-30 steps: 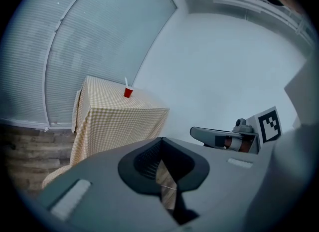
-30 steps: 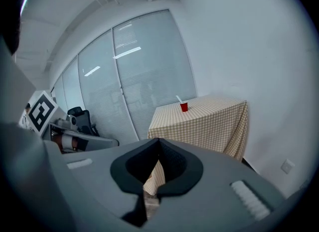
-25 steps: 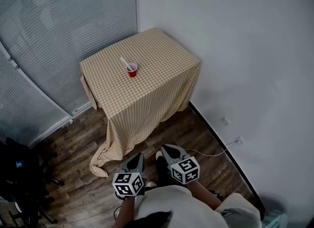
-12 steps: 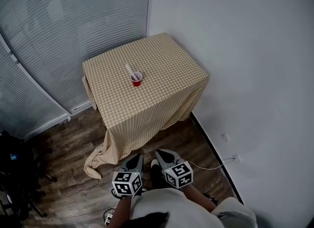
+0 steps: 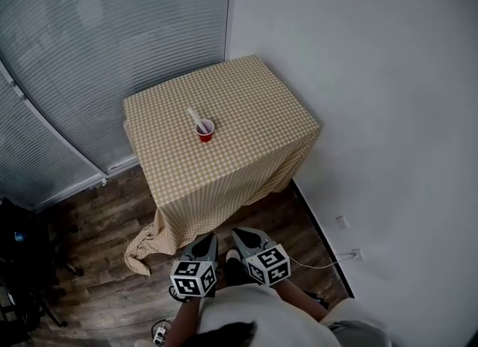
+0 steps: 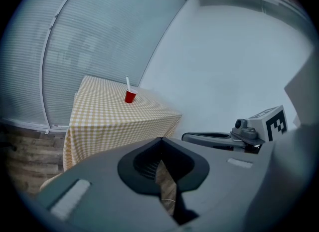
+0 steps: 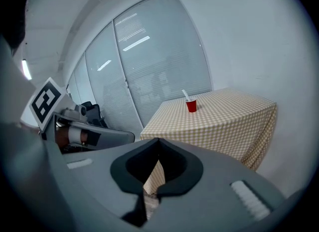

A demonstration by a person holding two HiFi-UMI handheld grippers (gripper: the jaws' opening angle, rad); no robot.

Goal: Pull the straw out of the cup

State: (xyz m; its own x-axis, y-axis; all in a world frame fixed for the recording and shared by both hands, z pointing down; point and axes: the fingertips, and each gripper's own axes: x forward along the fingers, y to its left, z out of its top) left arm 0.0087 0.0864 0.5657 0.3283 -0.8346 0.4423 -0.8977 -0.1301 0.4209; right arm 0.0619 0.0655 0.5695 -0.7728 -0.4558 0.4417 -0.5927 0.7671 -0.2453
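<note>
A small red cup (image 5: 205, 132) stands upright near the middle of the table with the yellow checked cloth (image 5: 246, 107). A white straw (image 5: 196, 119) leans out of it to the back left. Both grippers are far from it, held side by side over the wooden floor in front of the table. My left gripper (image 5: 209, 239) is shut with nothing in it, and so is my right gripper (image 5: 240, 232). In the left gripper view the cup (image 6: 130, 96) and straw (image 6: 127, 83) lie far beyond the shut left gripper (image 6: 161, 141). The right gripper view shows the cup (image 7: 191, 106) well past the right gripper (image 7: 158, 140).
The table sits in a corner between blinds-covered glass panels (image 5: 112, 32) and a white wall (image 5: 373, 77). Its cloth hangs to the floor and bunches at the front left (image 5: 146, 245). A cable and wall sockets (image 5: 342, 222) are at the right. Dark equipment (image 5: 22, 263) stands at the left.
Both grippers have advanced a little toward the table, staying shut and side by side. The view has shifted with the person. The cup and straw have not moved on the table.
</note>
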